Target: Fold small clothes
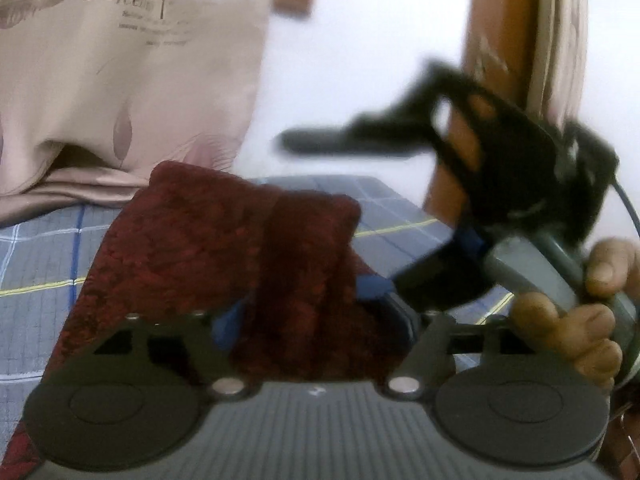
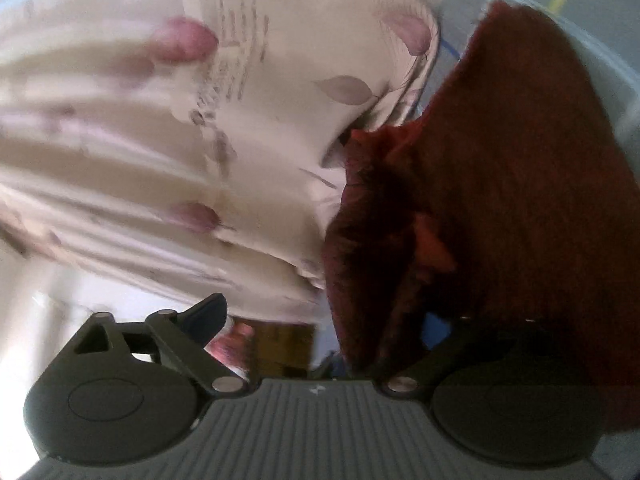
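A dark red fuzzy cloth (image 1: 208,240) lies folded on the blue checked bedsheet (image 1: 36,248). One thick fold of it runs between the fingers of my left gripper (image 1: 300,304), which stands open; the blue pads (image 1: 372,286) flank the fold loosely. In the same view my right gripper (image 1: 340,210), black and blurred, reaches in from the right with its jaws spread wide around the cloth's far edge, a hand (image 1: 592,300) on its grey handle. In the right wrist view the red cloth (image 2: 500,184) hangs over the right finger of my right gripper (image 2: 324,312), hiding it; the left finger (image 2: 204,316) is bare.
A beige pillow with pink leaf print and lettering (image 1: 120,72) rests at the back of the bed, touching the cloth's far side (image 2: 200,140). A brown wooden post (image 1: 500,40) rises at the right against a white wall (image 1: 360,60).
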